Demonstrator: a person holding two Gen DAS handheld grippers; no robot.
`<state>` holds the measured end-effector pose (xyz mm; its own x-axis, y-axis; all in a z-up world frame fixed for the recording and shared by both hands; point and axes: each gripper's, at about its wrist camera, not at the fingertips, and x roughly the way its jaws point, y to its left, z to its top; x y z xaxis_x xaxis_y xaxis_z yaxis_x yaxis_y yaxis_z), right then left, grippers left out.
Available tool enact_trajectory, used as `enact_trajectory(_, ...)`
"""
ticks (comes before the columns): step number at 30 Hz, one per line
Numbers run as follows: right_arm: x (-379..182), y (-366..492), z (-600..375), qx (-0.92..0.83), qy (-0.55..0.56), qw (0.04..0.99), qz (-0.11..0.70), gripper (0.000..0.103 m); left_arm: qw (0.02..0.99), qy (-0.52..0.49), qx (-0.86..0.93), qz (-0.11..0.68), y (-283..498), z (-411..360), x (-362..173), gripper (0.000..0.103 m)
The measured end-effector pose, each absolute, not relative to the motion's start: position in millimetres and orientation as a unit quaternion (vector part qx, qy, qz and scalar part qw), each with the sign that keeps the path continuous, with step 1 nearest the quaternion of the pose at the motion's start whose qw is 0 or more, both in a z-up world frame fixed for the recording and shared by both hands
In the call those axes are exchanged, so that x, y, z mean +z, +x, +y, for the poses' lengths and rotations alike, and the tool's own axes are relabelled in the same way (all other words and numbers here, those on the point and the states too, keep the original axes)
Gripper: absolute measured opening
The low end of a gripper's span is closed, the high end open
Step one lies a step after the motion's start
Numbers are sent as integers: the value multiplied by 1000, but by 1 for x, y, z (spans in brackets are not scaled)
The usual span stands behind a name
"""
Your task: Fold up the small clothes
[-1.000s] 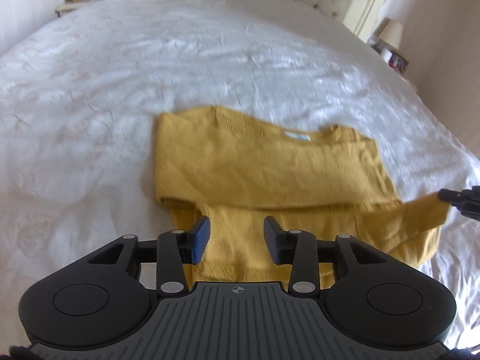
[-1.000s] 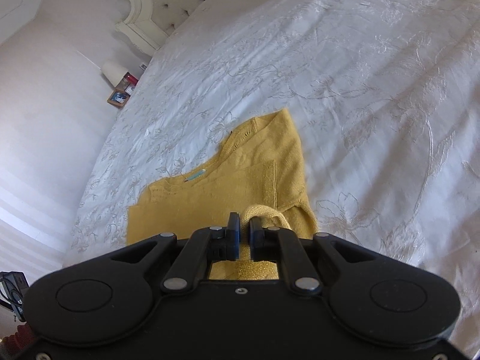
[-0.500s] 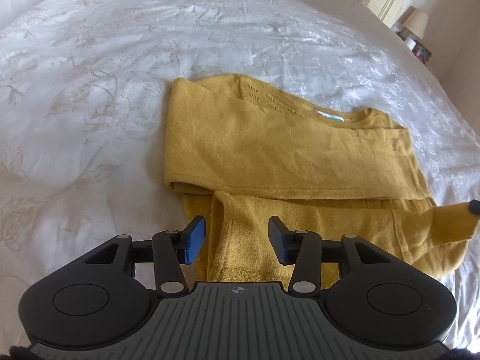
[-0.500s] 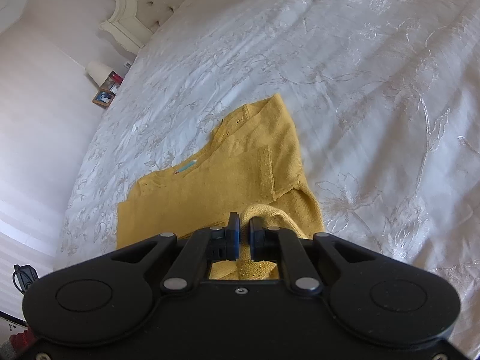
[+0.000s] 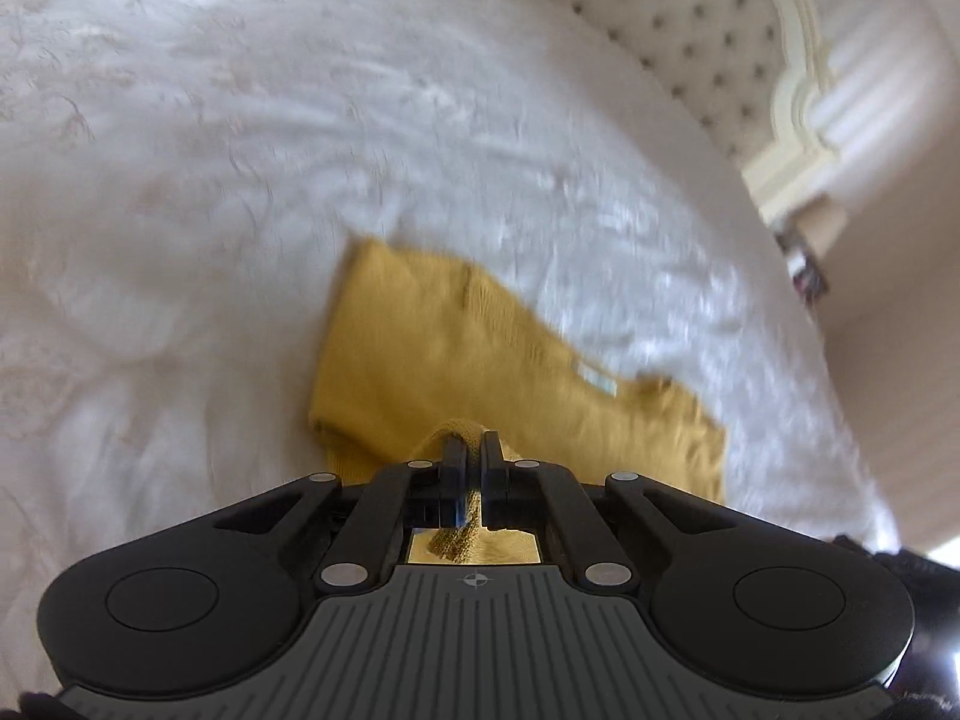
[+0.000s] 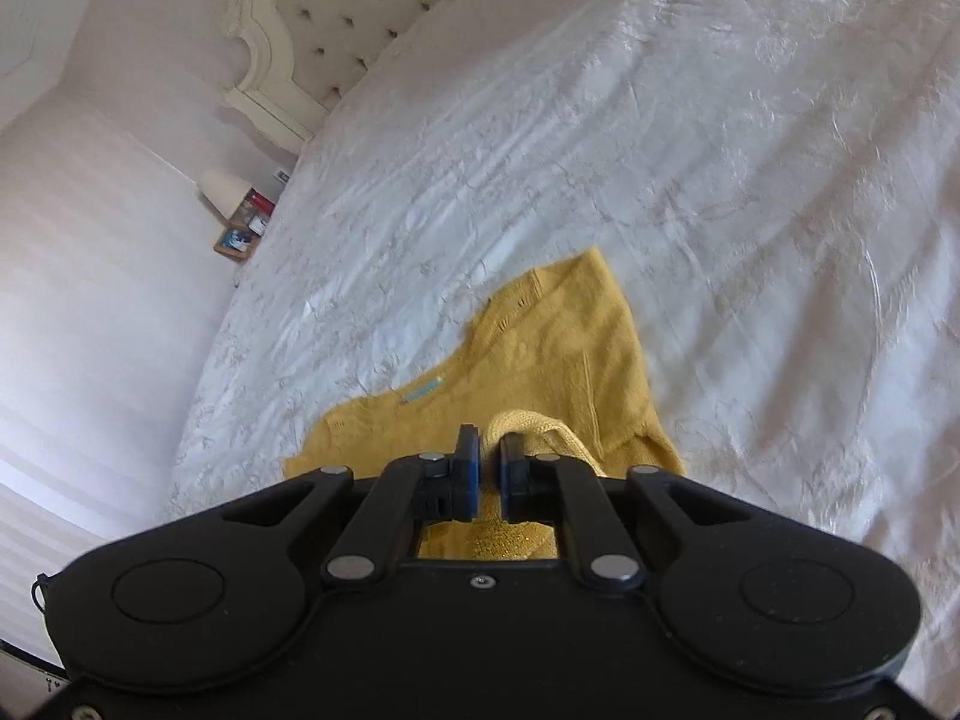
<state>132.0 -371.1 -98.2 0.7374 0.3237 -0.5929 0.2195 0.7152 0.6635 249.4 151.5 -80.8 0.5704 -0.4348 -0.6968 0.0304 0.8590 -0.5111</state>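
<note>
A mustard-yellow knit sweater (image 5: 456, 360) lies partly folded on the white bedspread (image 5: 180, 180), with a small blue neck label (image 6: 423, 391). My left gripper (image 5: 473, 450) is shut on the sweater's near hem, and a pinch of knit shows between its jaws. My right gripper (image 6: 489, 450) is shut on another part of the sweater's near edge (image 6: 540, 360), with a yellow fold bulging past the fingertips. Both hold the fabric a little above the bed.
A tufted cream headboard (image 6: 336, 12) stands at the far end of the bed (image 6: 720, 180). A nightstand with a lamp and small items (image 6: 240, 216) sits beside the bed, against the pale wall. The headboard also shows in the left wrist view (image 5: 690, 18).
My left gripper went from open above the hem to shut on it and swung toward the headboard. My right gripper stayed shut on the sweater and lifted slightly.
</note>
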Motion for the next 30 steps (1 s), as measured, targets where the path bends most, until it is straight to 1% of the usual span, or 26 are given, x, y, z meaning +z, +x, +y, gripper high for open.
enact_trajectory(3, -96, 161, -379, 34, 383, 855, 349, 16, 863, -250, -120, 422, 274, 158, -74, 4)
enact_trajectory(6, -110, 196, -383, 29, 381, 852, 358, 16, 867, -252, -107, 417, 303, 156, -81, 4)
enact_trajectory(12, -155, 256, -384, 12, 368, 835, 409, 16, 860, -232, -96, 444, 350, 141, -114, 4)
enact_trajectory(15, -171, 272, -383, 1, 360, 829, 429, 19, 856, -223, -97, 456, 363, 135, -127, 4)
enact_trajectory(17, -178, 276, -384, -10, 360, 825, 436, 19, 853, -221, -92, 465, 371, 132, -134, 5)
enact_trajectory(19, -183, 280, -389, -17, 366, 819, 442, 20, 850, -221, -77, 473, 378, 134, -141, 9)
enact_trajectory(20, -184, 280, -390, -19, 369, 818, 441, 21, 850, -224, -68, 472, 382, 136, -143, 16)
enact_trajectory(21, -184, 281, -393, -23, 369, 819, 438, 22, 854, -225, -57, 466, 384, 139, -144, 32)
enact_trajectory(22, -184, 281, -395, -28, 369, 821, 435, 29, 859, -224, -43, 457, 386, 142, -144, 38)
enact_trajectory(23, -183, 280, -397, -32, 371, 822, 430, 44, 865, -221, -35, 449, 387, 145, -143, 46)
enact_trajectory(24, -180, 278, -401, -41, 374, 826, 420, 50, 870, -214, -27, 443, 388, 147, -141, 49)
enact_trajectory(25, -177, 275, -403, -50, 375, 829, 412, 55, 875, -202, -22, 440, 389, 147, -138, 49)
enact_trajectory(29, -161, 265, -400, -54, 328, 851, 407, 55, 887, -131, -44, 440, 376, 138, -123, 50)
enact_trajectory(30, -156, 262, -394, -44, 307, 857, 411, 55, 890, -110, -60, 438, 369, 132, -119, 51)
